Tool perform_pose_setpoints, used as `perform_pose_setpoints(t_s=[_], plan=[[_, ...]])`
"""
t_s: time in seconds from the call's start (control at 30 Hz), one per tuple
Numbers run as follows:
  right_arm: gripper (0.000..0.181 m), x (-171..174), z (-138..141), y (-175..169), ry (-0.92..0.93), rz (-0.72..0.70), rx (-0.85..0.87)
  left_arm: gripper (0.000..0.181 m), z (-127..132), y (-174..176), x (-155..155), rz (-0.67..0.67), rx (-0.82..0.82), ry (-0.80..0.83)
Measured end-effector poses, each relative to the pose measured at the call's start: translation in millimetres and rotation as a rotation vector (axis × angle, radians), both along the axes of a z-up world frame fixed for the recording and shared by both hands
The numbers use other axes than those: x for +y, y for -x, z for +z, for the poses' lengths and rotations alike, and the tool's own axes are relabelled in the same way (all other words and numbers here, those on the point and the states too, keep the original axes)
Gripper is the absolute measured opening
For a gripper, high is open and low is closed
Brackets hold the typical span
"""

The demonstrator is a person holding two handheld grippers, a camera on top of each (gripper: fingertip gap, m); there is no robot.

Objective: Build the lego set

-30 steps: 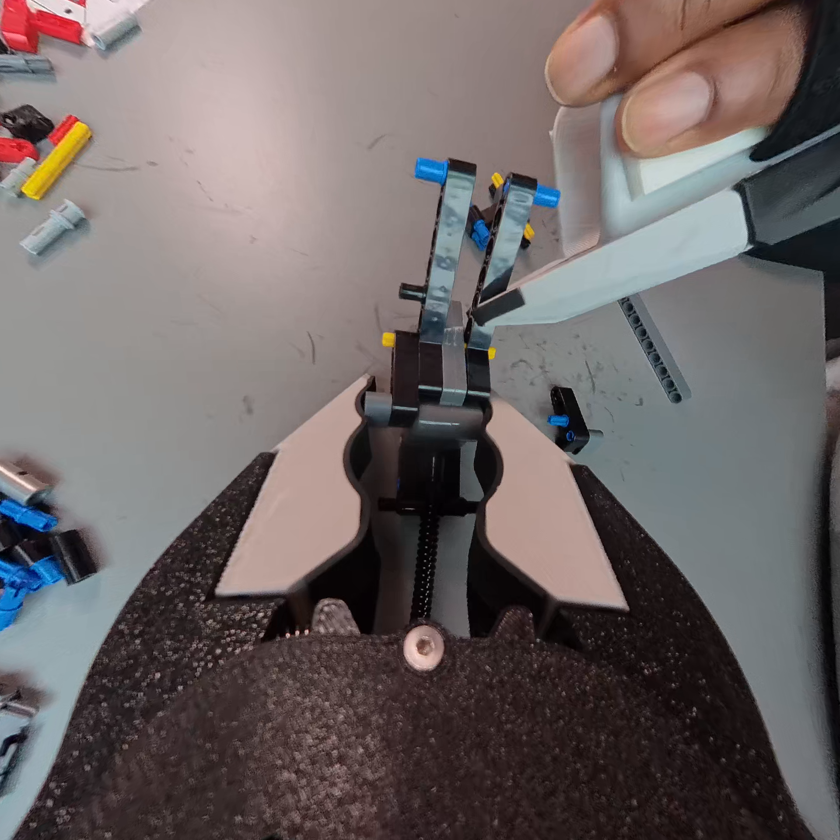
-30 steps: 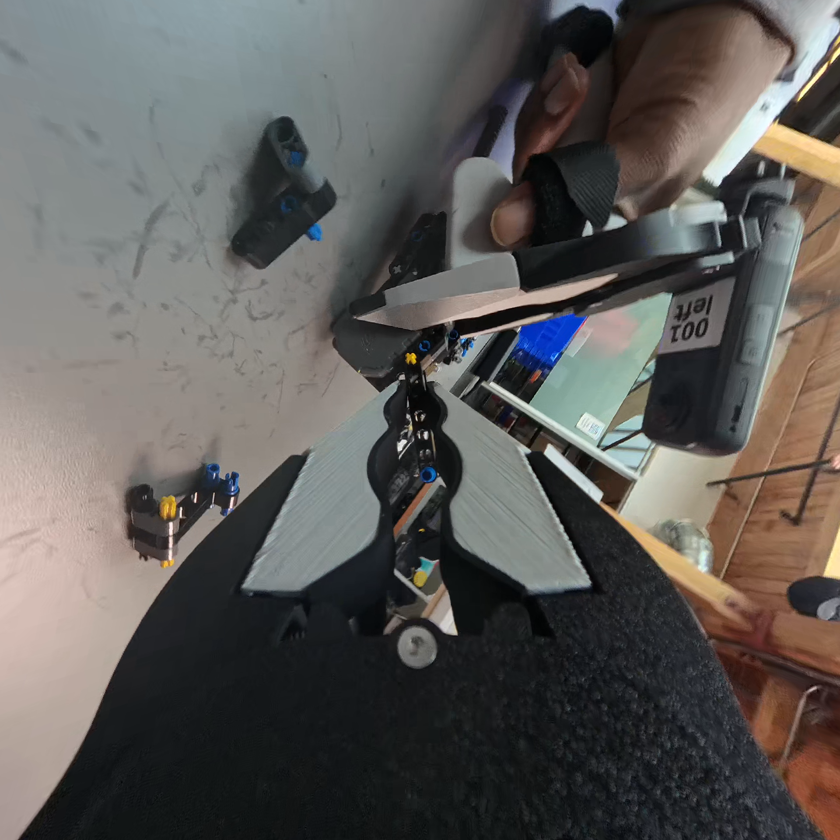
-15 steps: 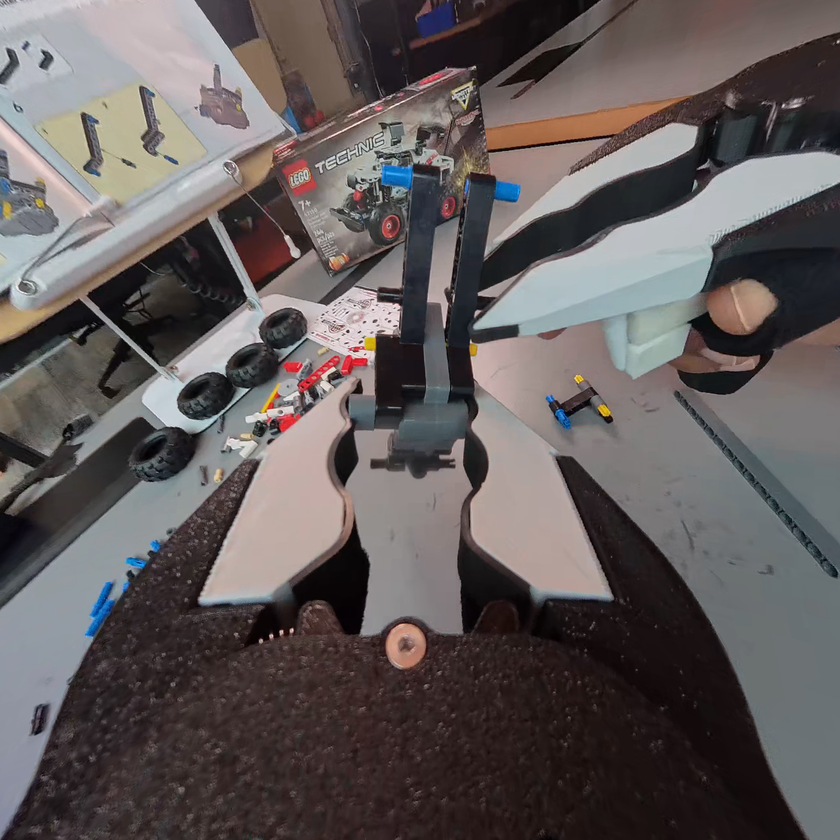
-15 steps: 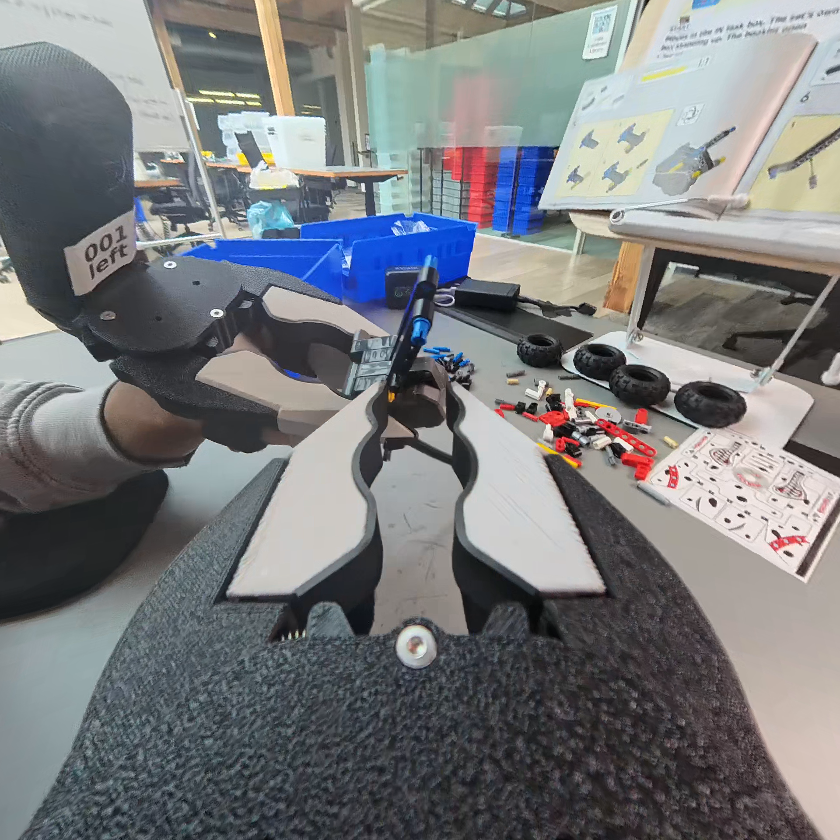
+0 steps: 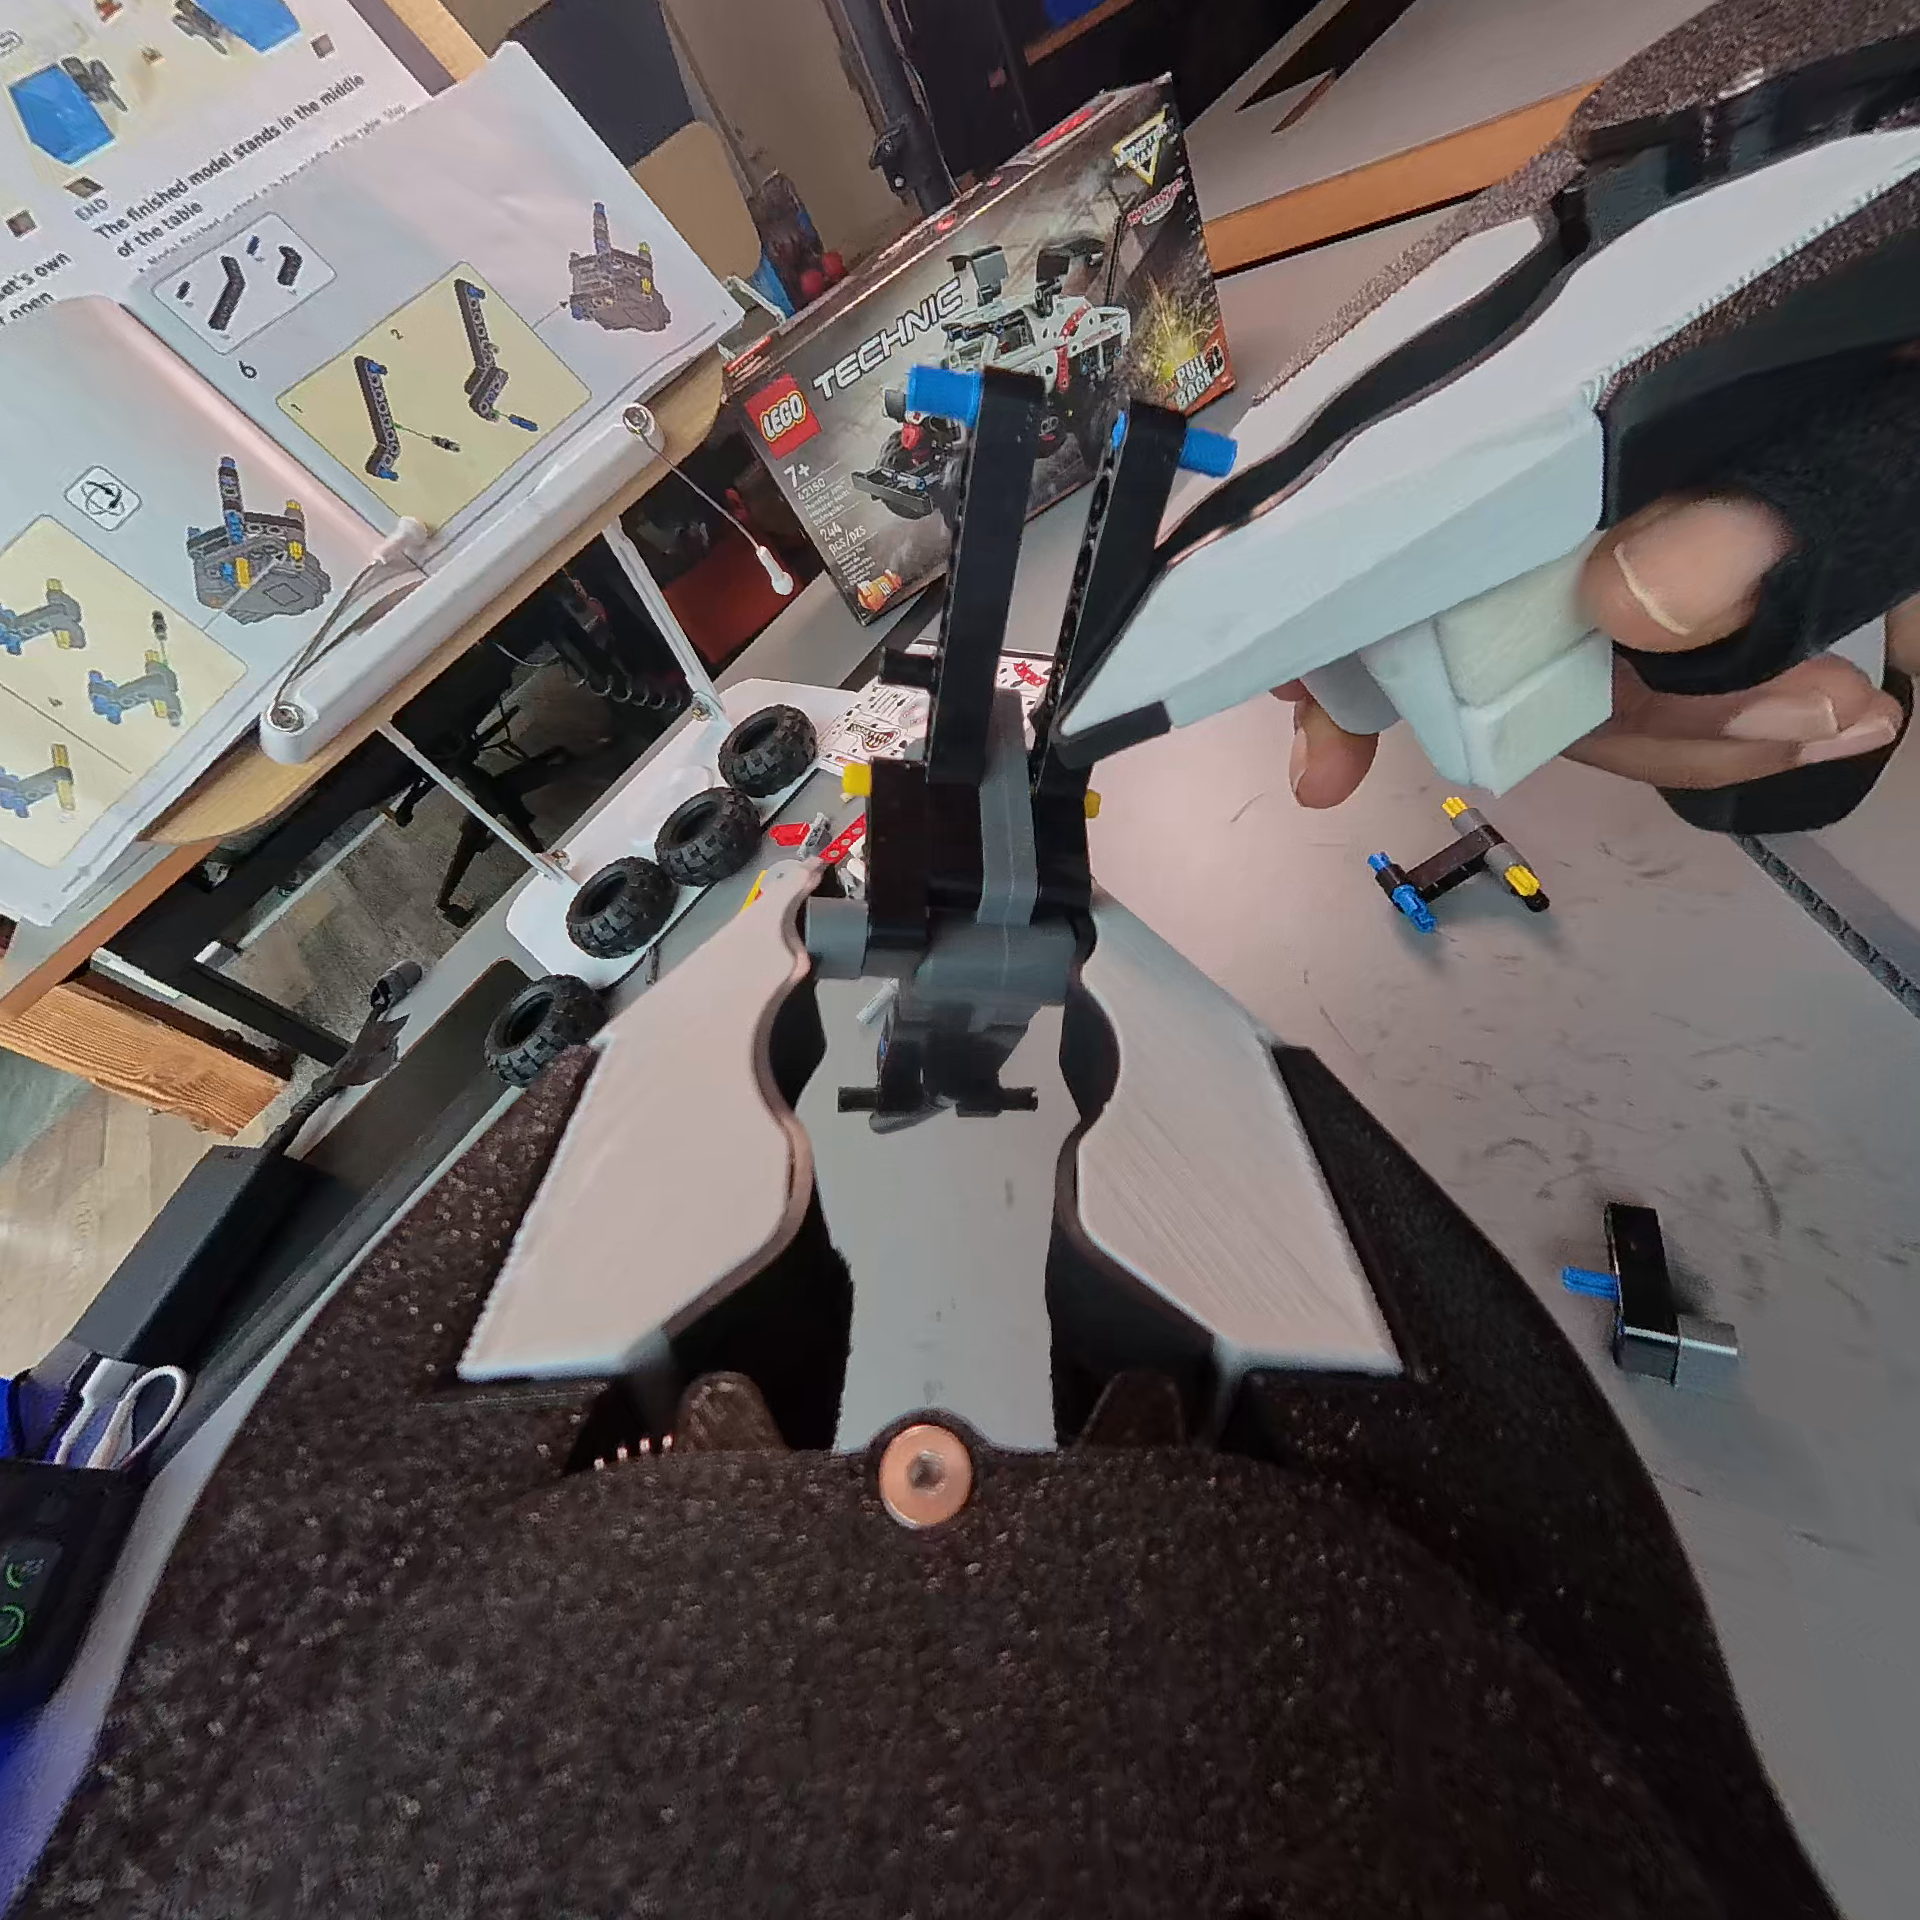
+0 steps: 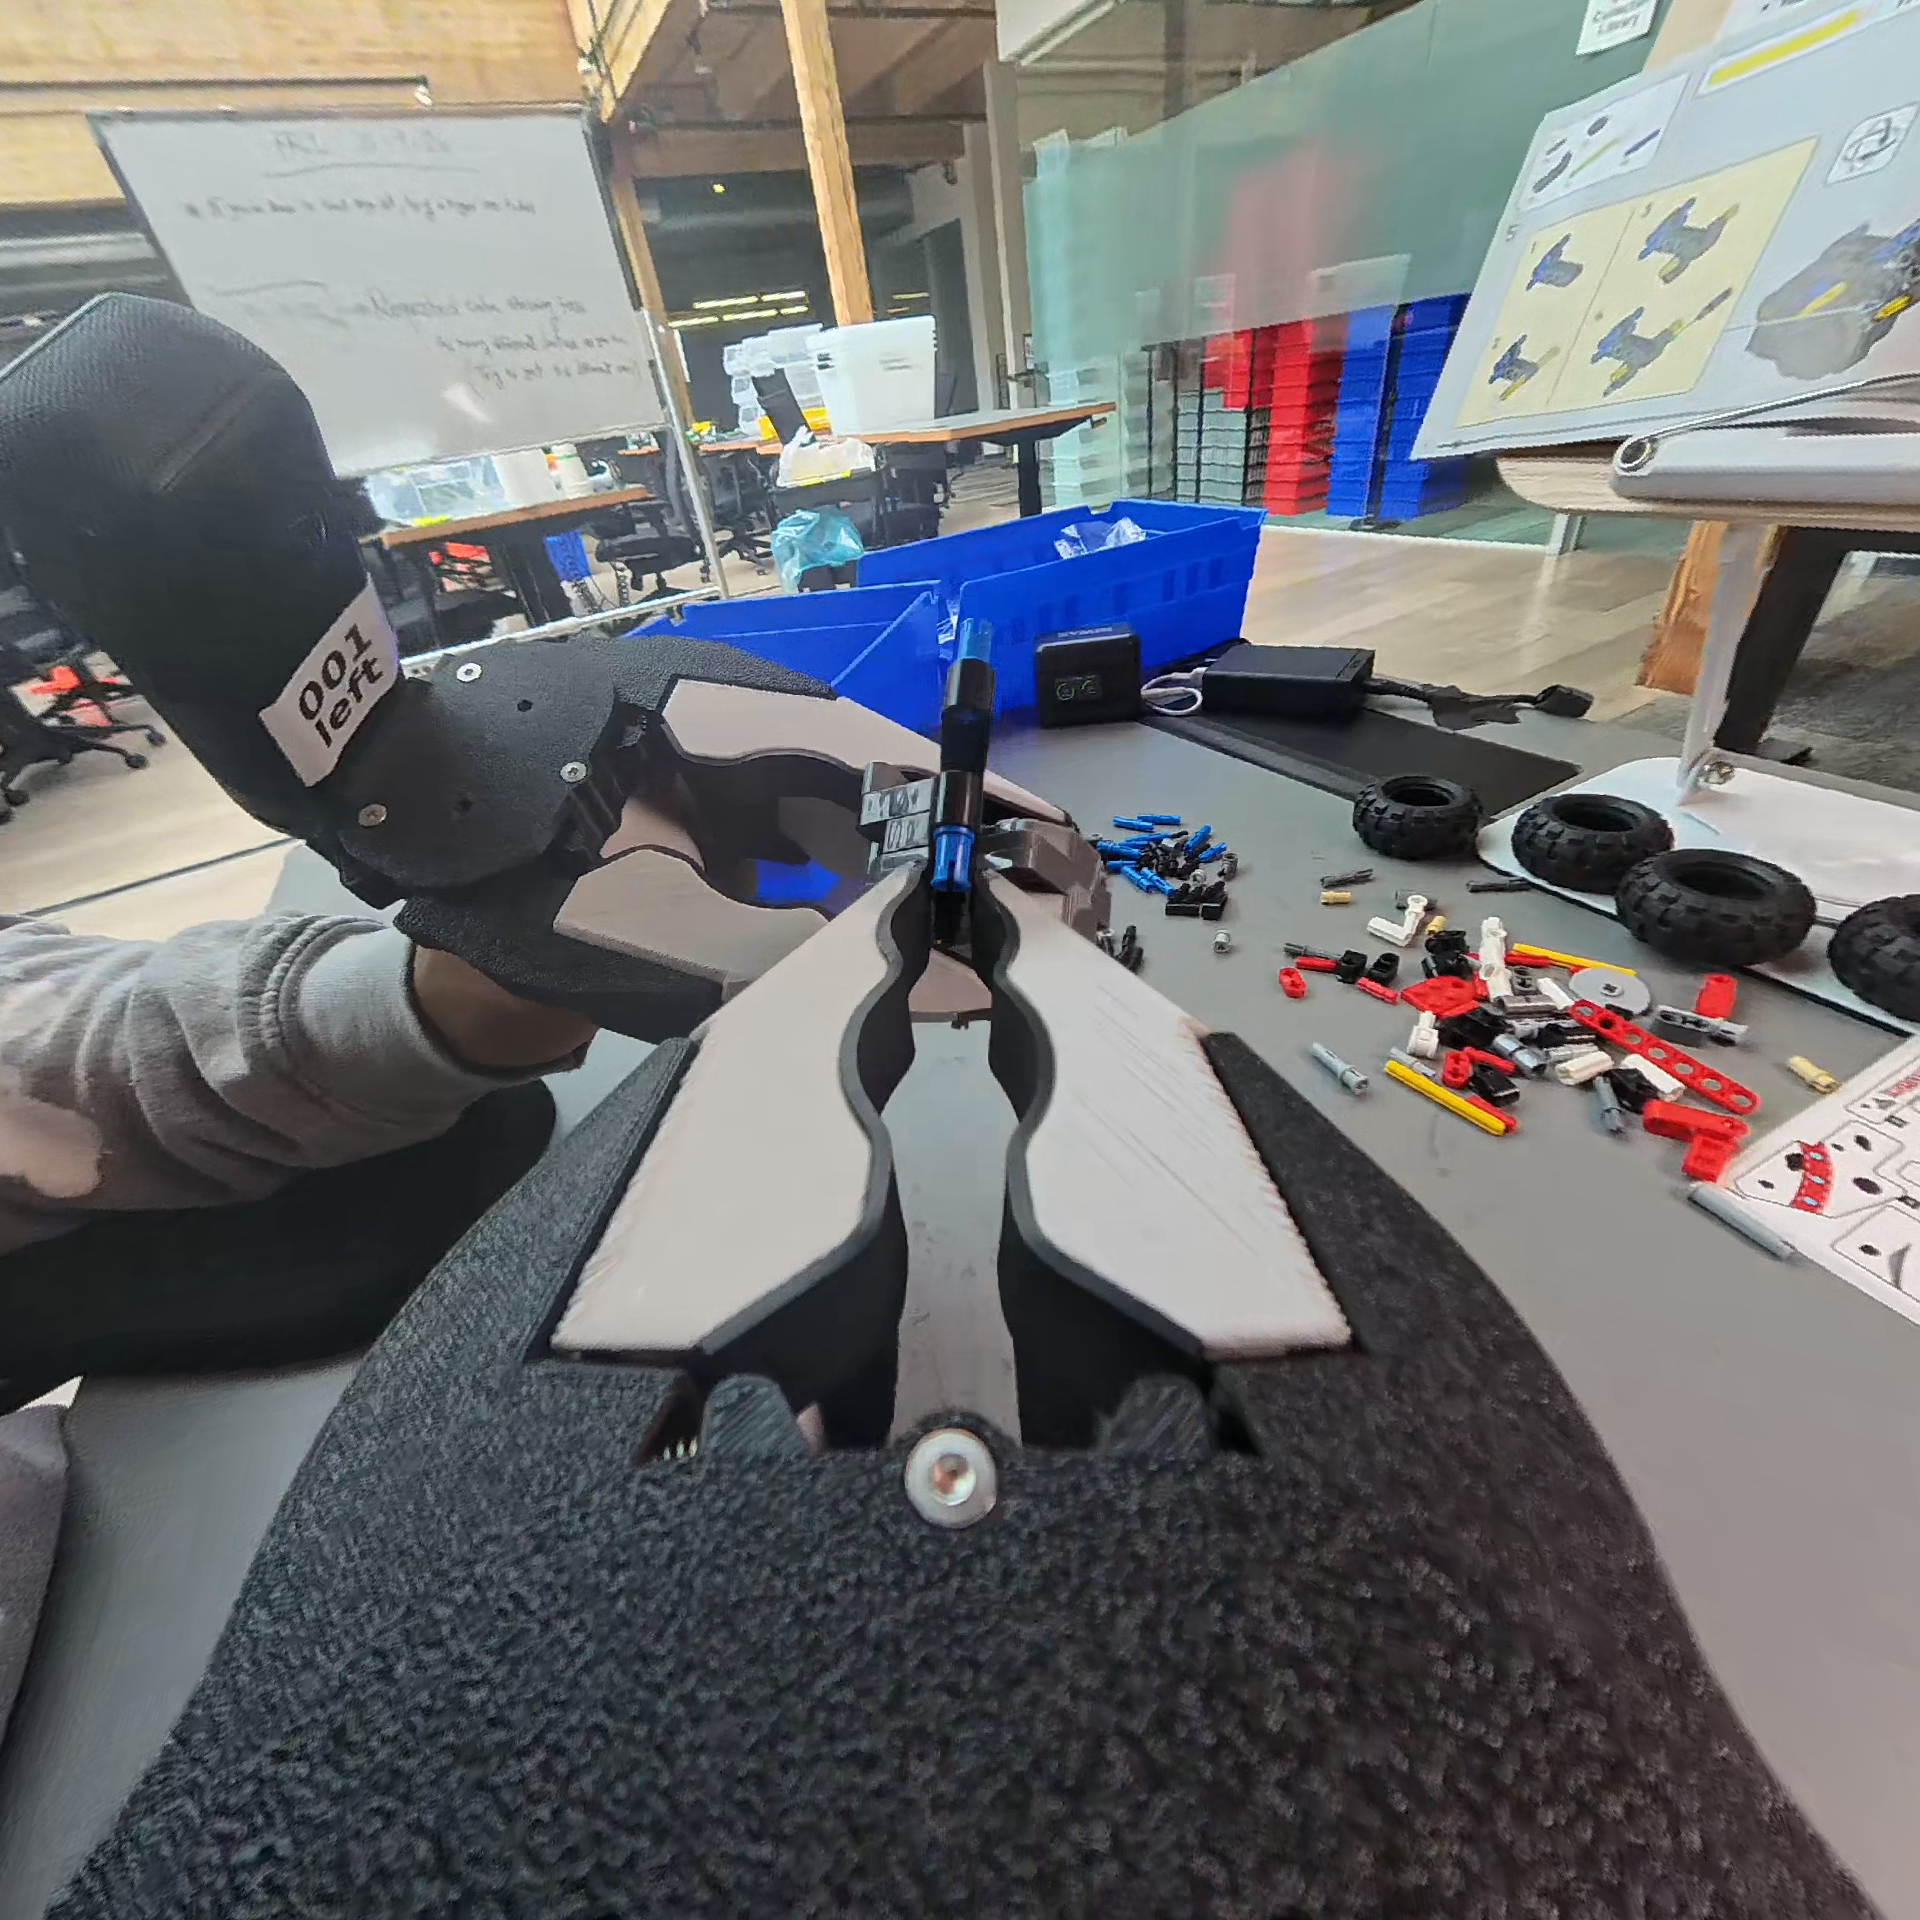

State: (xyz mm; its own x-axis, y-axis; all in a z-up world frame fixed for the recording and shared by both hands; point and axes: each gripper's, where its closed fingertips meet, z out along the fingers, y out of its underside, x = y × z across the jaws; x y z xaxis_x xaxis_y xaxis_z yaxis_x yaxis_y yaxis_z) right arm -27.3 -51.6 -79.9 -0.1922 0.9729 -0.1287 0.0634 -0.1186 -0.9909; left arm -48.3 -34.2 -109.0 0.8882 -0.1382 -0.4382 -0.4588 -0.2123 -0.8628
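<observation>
My left gripper (image 5: pixel 940 925) is shut on the grey and black base of the lego assembly (image 5: pixel 987 623) and holds it above the grey table (image 5: pixel 1507 1091). Two black beams with blue pins at their tops stand up from the base. My right gripper (image 5: pixel 1101 727) comes in from the right, shut on the right beam low down. In the right wrist view my right gripper (image 6: pixel 951 899) clamps that beam (image 6: pixel 961 717) edge-on. The left gripper's fingers (image 6: pixel 769 727) hold the base just behind it.
Two small subassemblies (image 5: pixel 1455 862) (image 5: pixel 1652 1309) lie on the table at right. A pile of loose parts (image 6: pixel 1538 1029), several tyres (image 6: pixel 1714 904), a sticker sheet (image 6: pixel 1849 1174), the set's box (image 5: pixel 987 343), an instruction booklet on a stand (image 5: pixel 312 343) and blue bins (image 6: pixel 1091 592) lie beyond. The grippers' ends are close to 4 cm from one another.
Both grippers have swung up from pointing down at the table to roughly level, carrying the assembly with them. Both grips have held. In the last half second the views shifted only slightly.
</observation>
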Motion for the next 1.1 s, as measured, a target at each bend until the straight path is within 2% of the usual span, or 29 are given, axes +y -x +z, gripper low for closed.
perform_pose_setpoints(t_s=[0.2,0.5,0.57,0.63,0.7,0.8,0.93,1.0,1.03,1.1], plan=[[0.007,1,-11,-5,0.041,0.118,-0.091,0.042,-7,-3,1,-0.022,0.052,0.013],[0.007,4,-6,0,0.042,0.035,0.025,0.043,0,-2,4,0.018,0.082,-0.040],[0.007,3,-4,0,0.040,0.046,0.035,0.048,1,-3,4,0.020,0.081,-0.050],[0.007,3,-4,-1,0.037,0.068,0.026,0.044,-1,-5,4,-0.002,0.052,-0.037],[0.007,4,-8,-4,-0.021,0.106,0.000,0.050,-8,-16,2,-0.114,-0.068,0.018],[0.007,8,-16,-15,-0.146,0.194,-0.084,0.059,-13,-34,-12,-0.333,-0.425,0.147],[0.007,-1,-19,-29,-0.268,0.300,-0.101,0.068,-13,-47,-22,-0.491,-0.891,0.332],[0.007,-10,-21,-31,-0.340,0.335,-0.104,0.060,-13,-59,-25,-0.558,-1.011,0.399],[0.007,-15,-22,-32,-0.372,0.356,-0.107,0.050,-15,-63,-26,-0.575,-1.045,0.428],[0.007,-21,-21,-35,-0.385,0.391,-0.102,0.045,-20,-68,-29,-0.592,-1.076,0.481]])
